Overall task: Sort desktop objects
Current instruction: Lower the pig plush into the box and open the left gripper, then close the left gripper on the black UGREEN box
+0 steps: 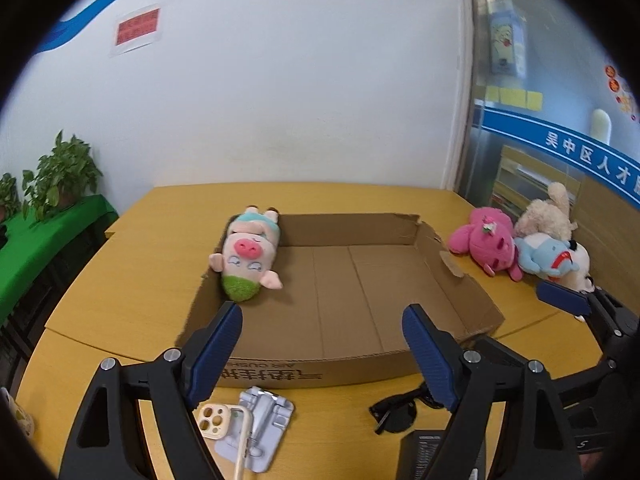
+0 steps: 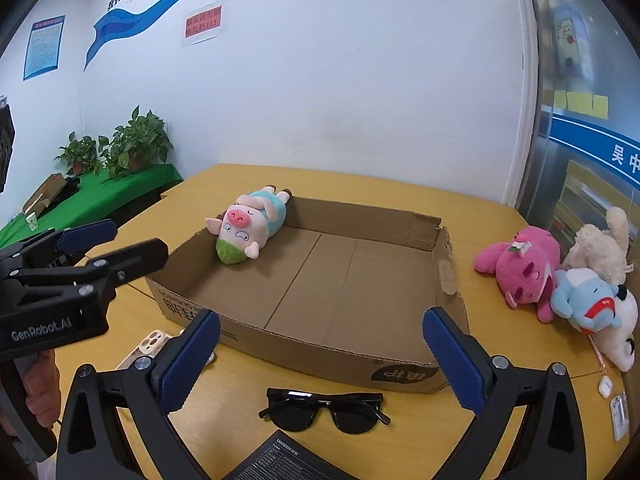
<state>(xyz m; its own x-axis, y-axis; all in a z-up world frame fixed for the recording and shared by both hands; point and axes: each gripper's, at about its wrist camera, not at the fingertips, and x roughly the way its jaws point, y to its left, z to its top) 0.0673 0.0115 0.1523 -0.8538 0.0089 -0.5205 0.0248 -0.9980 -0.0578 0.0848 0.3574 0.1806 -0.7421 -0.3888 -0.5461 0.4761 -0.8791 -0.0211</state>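
Observation:
A shallow cardboard box [image 1: 460, 292] [image 2: 448, 280] lies on the yellow table. A pig plush [image 1: 248, 258] [image 2: 248, 228] lies in its far left corner. A pink plush [image 1: 486, 242] [image 2: 524, 268], a blue plush [image 1: 548, 258] [image 2: 584, 298] and a cream plush [image 1: 548, 212] [image 2: 600, 244] lie right of the box. Black sunglasses [image 2: 324, 410] [image 1: 396, 412] lie before the box. My left gripper [image 1: 322, 346] is open and empty over the box's near wall. My right gripper [image 2: 320, 354] is open and empty above the sunglasses.
A phone in a cream case [image 1: 218, 422] [image 2: 150, 342] and a grey stand [image 1: 260, 424] lie at the front left. A black UGREEN box [image 2: 276, 460] is at the front edge. White earbuds case [image 2: 605, 385] lies far right. Plants [image 2: 136, 144] stand on a green table at left.

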